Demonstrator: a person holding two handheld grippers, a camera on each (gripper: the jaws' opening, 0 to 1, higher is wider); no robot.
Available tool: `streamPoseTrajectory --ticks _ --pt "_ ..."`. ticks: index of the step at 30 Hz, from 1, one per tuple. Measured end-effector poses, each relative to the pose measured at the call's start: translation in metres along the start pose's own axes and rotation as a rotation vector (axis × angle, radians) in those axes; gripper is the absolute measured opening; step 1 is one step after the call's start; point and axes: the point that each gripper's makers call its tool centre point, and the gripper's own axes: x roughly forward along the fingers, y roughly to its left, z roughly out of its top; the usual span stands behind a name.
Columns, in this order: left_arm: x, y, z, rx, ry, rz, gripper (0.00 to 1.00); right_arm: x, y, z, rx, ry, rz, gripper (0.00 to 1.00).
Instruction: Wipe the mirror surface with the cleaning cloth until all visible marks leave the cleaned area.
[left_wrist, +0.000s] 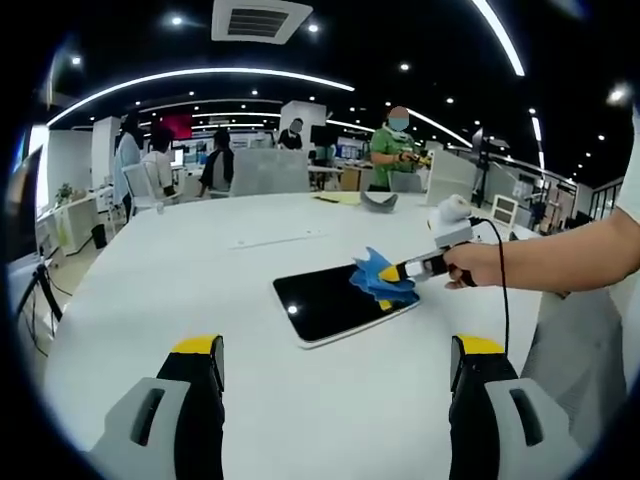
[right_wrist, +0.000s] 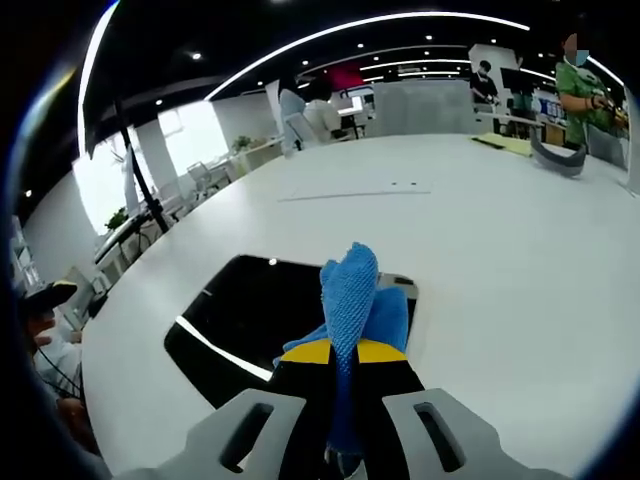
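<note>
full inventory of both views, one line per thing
mirror: 1, dark reflective with pale rim, flat on the table centre
cleaning cloth: 1, blue, pinched in the right claw, resting on the mirror's edge
table: 1, white, large and round
grey curved object: 1, far side of table
yellow sheet: 1, far table edge
people: several, standing and seated in the office behind
left claw: yellow-tipped jaws apart, above the table, holding nothing
right claw: yellow-tipped, shut on cloth
hand: 1, gripping the right claw's handle
</note>
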Motion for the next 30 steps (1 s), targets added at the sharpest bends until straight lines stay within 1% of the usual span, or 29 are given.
streamPoseTrajectory --ticks 15,24,30 --pt "0.003 0.003 -0.005 -0.006 0.021 0.003 0.94 0.017 -0.010 0.014 -0.008 0.001 -0.010 0.02" --pt "0.008 0.005 -0.007 -0.004 0.036 -0.003 0.94 0.025 -0.017 0.022 0.015 -0.007 -0.011 0.02" --pt "0.009 0.006 -0.008 -0.004 0.042 -0.001 0.94 0.029 -0.020 0.026 0.016 -0.011 -0.013 0.02"
